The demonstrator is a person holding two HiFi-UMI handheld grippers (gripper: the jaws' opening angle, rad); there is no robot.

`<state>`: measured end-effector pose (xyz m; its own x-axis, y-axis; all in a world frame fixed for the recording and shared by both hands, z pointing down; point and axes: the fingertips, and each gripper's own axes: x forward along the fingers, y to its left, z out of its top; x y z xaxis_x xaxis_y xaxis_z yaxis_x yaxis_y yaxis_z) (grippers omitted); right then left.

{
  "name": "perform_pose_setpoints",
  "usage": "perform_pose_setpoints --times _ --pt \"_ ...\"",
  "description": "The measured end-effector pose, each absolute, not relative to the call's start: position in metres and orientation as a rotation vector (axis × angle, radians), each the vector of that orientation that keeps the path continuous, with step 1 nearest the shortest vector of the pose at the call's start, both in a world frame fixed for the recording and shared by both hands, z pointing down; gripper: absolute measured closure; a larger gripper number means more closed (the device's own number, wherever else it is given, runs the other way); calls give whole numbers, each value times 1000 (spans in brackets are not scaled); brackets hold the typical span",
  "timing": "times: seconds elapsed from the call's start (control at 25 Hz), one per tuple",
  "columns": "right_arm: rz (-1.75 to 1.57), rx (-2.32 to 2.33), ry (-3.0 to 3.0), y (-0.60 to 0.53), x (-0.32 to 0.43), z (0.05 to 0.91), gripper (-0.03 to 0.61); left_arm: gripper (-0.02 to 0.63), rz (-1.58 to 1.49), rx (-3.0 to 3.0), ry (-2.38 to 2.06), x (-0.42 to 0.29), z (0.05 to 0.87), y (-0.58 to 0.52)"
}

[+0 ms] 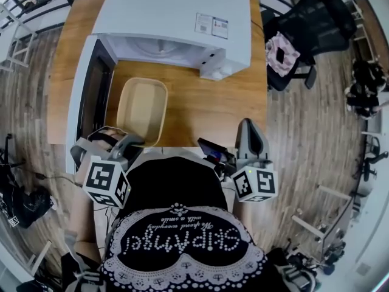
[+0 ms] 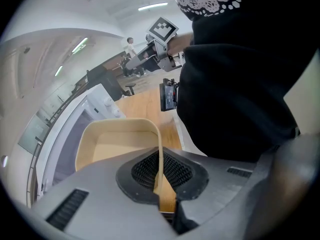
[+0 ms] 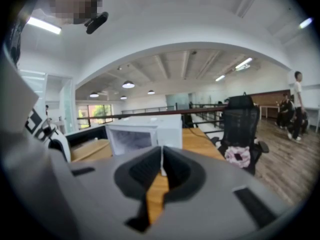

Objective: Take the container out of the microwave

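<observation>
A beige, empty rectangular container (image 1: pixel 143 108) sits on the wooden table (image 1: pixel 213 108) just in front of the white microwave (image 1: pixel 176 17), whose door (image 1: pixel 85 96) hangs open to the left. My left gripper (image 1: pixel 124 143) is at the container's near corner. In the left gripper view the left gripper (image 2: pixel 161 176) is shut on the thin rim of the container (image 2: pixel 120 144). My right gripper (image 1: pixel 250 132) hovers over the table's near right edge, apart from the container. In the right gripper view the right gripper (image 3: pixel 161 166) is shut on nothing and faces the microwave (image 3: pixel 145 131).
A black office chair (image 1: pixel 292 47) with a pink cloth on its seat stands right of the table. A small black device (image 1: pixel 209 151) lies at the table's near edge. Wood floor surrounds the table, and people (image 3: pixel 295 104) stand far off at the right.
</observation>
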<state>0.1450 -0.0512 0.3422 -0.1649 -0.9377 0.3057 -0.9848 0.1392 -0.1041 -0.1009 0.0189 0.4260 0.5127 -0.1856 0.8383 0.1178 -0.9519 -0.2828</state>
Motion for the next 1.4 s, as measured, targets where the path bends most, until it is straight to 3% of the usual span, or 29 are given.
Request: perform_pose_setpoints --times 1.4 --pt "498 1883 -2248 -81 186 371 543 584 -1555 -2422 80 -75 440 -15"
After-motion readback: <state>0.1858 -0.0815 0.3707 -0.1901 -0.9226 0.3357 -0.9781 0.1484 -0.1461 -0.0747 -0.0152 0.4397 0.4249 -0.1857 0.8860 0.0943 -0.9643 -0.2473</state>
